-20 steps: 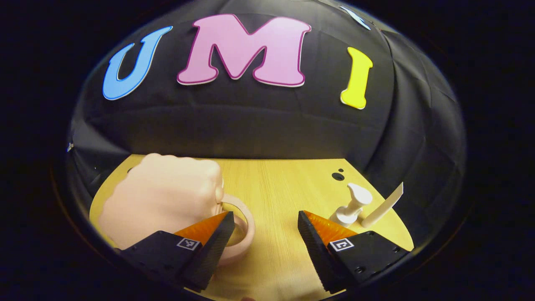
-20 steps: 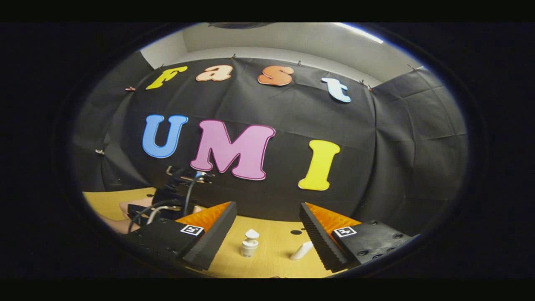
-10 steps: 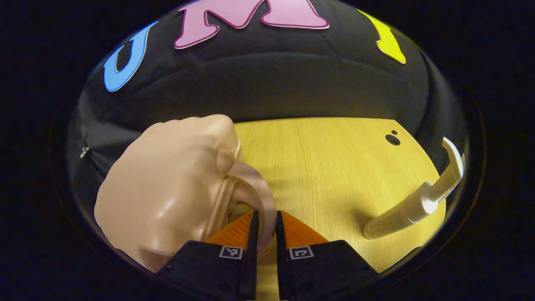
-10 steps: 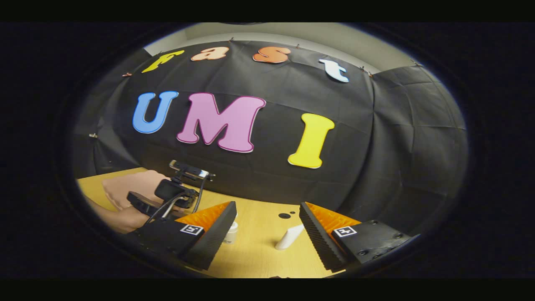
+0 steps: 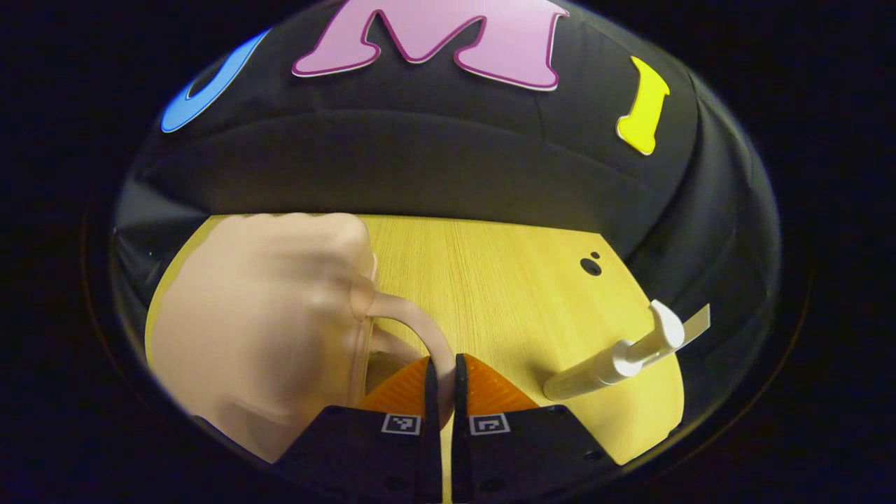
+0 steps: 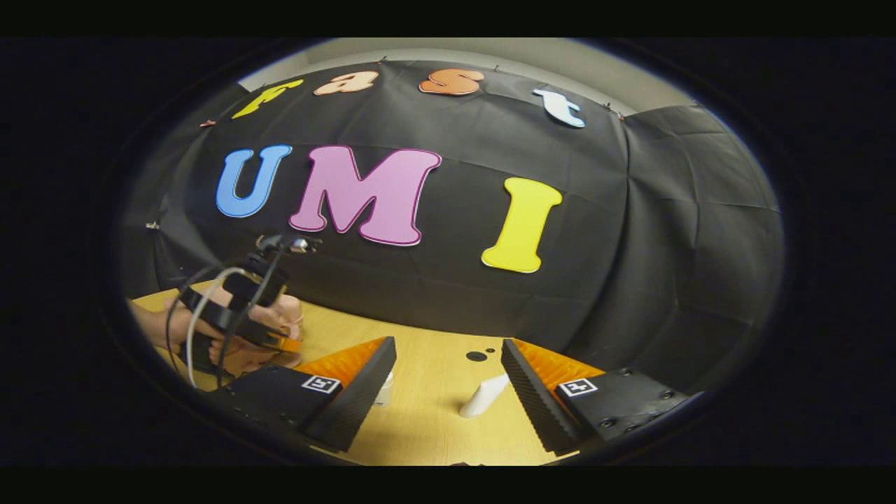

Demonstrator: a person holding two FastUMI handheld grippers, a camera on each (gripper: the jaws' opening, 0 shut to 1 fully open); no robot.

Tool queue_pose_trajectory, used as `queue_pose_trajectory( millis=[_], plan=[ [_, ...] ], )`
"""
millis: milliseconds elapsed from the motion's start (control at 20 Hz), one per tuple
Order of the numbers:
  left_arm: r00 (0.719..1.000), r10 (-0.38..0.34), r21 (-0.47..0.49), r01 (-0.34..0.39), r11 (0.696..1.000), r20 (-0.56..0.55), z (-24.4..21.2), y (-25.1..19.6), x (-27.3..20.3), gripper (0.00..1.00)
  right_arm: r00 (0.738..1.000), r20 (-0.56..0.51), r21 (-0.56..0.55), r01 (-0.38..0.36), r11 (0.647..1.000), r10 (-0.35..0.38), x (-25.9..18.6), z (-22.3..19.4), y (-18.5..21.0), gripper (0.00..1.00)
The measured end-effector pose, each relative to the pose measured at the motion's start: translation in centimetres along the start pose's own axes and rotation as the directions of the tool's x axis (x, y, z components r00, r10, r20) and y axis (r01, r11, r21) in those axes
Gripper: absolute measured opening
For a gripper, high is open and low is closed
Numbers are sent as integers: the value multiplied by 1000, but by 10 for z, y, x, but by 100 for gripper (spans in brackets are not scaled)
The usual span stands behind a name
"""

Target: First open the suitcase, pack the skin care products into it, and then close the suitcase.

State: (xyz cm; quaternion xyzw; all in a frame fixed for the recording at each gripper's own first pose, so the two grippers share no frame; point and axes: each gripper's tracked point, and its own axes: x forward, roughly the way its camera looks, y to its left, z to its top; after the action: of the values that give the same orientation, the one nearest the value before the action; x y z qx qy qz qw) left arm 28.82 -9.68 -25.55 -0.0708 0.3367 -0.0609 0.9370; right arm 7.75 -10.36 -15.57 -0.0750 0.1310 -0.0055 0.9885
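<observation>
**Suitcase handle gripped, lid not yet raised**

The suitcase (image 5: 259,322), a pale pink rounded shell, sits on the left part of the wooden surface (image 5: 504,280) in the left gripper view, and it looks closed: no gap or interior shows. Its arched handle (image 5: 413,329) curves out from the shell's side, and the left claw (image 5: 441,381) is clenched on the lower end of that loop, both fingers pressing the band between them. In the right gripper view the same claw shows farther off at the left edge, with the hand (image 6: 269,325) that holds it.

The skin care products lie to the right of the case and well apart from it. A white pump bottle (image 5: 609,360) lies on its side near the surface's right edge, and a slim white tube (image 6: 484,395) rests just beyond it. In the right gripper view the tube lies between the fingers of the right claw (image 6: 448,392), which hangs released and wide above the surface, touching nothing.

As a judgement, the task is at its very first step: the grip for opening is made, but opening itself, packing both products and closing all remain.
</observation>
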Motion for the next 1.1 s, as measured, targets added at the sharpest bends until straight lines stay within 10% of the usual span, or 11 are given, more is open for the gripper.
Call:
queue_pose_trajectory(
  millis=[450,650,1100],
  plan=[
    [969,160,33,-169,985,187,139,138,-172,11,998,4,48,-60,997,60,13,7,41,96],
    [904,344,54,-369,928,253,166,260,-216,11,997,-31,52,-75,996,77,12,5,63,96],
    [874,430,-3,-441,897,228,107,490,-180,9,996,-67,-4,51,999,-51,-28,2,100,97]
  ],
)
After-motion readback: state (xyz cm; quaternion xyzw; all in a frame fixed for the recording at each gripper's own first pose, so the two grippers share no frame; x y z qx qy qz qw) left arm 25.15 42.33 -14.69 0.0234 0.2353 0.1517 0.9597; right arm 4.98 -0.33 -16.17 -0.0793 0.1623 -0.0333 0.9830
